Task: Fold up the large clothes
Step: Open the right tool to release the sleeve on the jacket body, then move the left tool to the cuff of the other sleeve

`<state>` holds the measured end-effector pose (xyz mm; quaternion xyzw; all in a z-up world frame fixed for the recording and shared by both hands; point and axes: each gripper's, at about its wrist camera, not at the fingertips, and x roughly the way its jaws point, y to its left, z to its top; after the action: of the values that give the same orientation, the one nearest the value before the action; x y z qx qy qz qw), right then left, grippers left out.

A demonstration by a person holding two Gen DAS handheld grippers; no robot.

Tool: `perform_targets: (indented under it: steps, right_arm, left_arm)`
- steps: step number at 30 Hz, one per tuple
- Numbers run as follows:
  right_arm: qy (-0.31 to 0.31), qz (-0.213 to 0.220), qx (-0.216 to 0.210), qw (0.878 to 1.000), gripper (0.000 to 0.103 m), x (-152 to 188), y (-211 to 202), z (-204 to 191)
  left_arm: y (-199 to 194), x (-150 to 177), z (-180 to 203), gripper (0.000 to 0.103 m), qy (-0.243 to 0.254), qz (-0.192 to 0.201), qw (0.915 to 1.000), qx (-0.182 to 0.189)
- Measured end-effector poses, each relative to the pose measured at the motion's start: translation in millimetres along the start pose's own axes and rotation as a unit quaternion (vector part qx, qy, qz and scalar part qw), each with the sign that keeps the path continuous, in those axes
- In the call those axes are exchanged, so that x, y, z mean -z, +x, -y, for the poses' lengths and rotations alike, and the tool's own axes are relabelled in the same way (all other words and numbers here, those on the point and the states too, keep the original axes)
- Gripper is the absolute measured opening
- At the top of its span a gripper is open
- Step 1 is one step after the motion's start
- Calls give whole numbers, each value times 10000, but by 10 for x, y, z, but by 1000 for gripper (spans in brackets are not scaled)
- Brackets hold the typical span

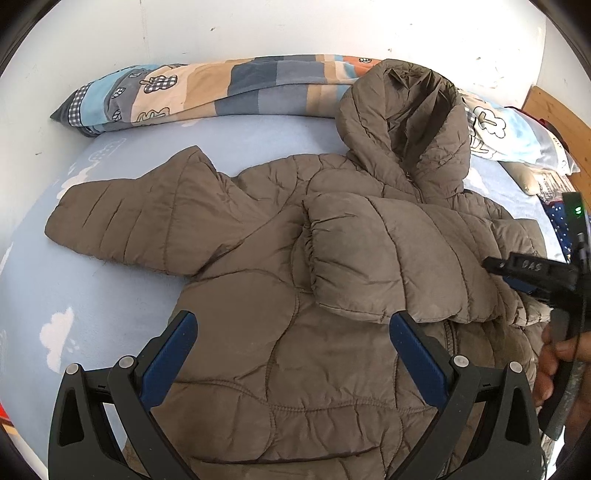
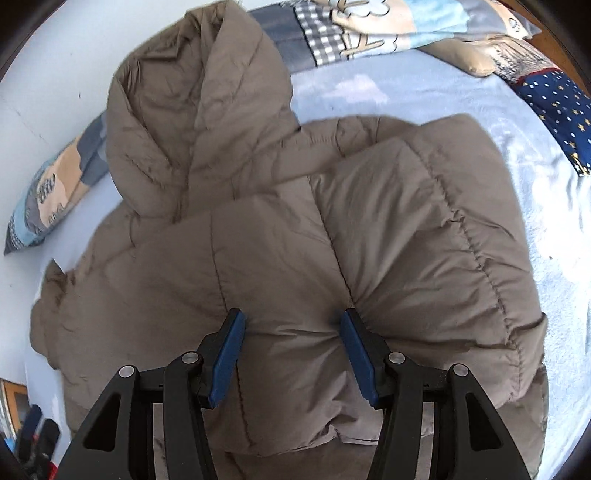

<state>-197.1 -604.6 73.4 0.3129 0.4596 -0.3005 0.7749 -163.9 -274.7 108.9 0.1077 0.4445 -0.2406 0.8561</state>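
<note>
A brown quilted hooded puffer jacket (image 1: 258, 295) lies front-up on a pale blue bed sheet printed with white clouds (image 1: 44, 288), its hood (image 1: 406, 125) pointing toward the white wall (image 1: 258, 26) and resting partly on a rolled patchwork duvet in blue, beige and orange (image 1: 207, 88). One sleeve (image 1: 388, 258) lies folded across the chest; the other sleeve (image 1: 125, 221) lies spread flat on the sheet, out to the side.

The left gripper (image 1: 293, 343) hovers above the lower body of the jacket, its blue-padded jaws wide apart and holding nothing. The right gripper (image 2: 291, 354) sits low over the folded sleeve; its jaws are partly open, and the fabric between them bulges and puckers into radiating creases. Whether the pads (image 2: 354, 354) pinch the fabric or merely press down on it cannot be told. In the left wrist view the right gripper appears at the far edge, with the person's hand (image 1: 554, 362) on its handle.

The step in hand appears to be the sleeve folding, half done. The next move probably calls for the left gripper to travel to the cuff of the spread sleeve, close on it, and carry it across the chest onto the first. The puffy filling is likely to spring back, so the folded sleeve may need holding down meanwhile.
</note>
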Motion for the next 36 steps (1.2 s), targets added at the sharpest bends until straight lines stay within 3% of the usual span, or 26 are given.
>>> perform_targets:
  steps: [9,13,16,20,25,29,34,36]
  right_arm:
    - [-374,283,-331,9984,59,138,-457,-340]
    - [-558,19,-569,9968,59,357,-439,-562]
    - [-617,-224,-493,9966,59,519,-301,-614]
    - [-497,-44,-548,9972,59,601,-448,-630]
    - [-394,287,-977,9940,59,793,-975,-714]
    - [-558,380,-1413,9877,59,1122,-1265,-882]
    - [-1086,287,-1562,9813,59,1322,-1093,-1052]
    - [-1087,312,-1321,9848,59,1291,-978,-1037]
  left_arm:
    - [-60,-47,-99,103,-192,45,9998,66]
    - [-83,-64,-170,103,-269,60,9996,55]
    - [-90,-80,-267,103,-383,16,9992,109]
    - [-124,-114,-404,103,-475,29,9988,113]
    - [-193,-170,-758,103,-843,73,9963,166]
    - [-186,-210,-1131,103,-1093,89,9940,7]
    - [-112,-207,-1773,103,-1616,38,9863,-339]
    - [-64,-196,-2030,103,-1829,2,9818,-505]
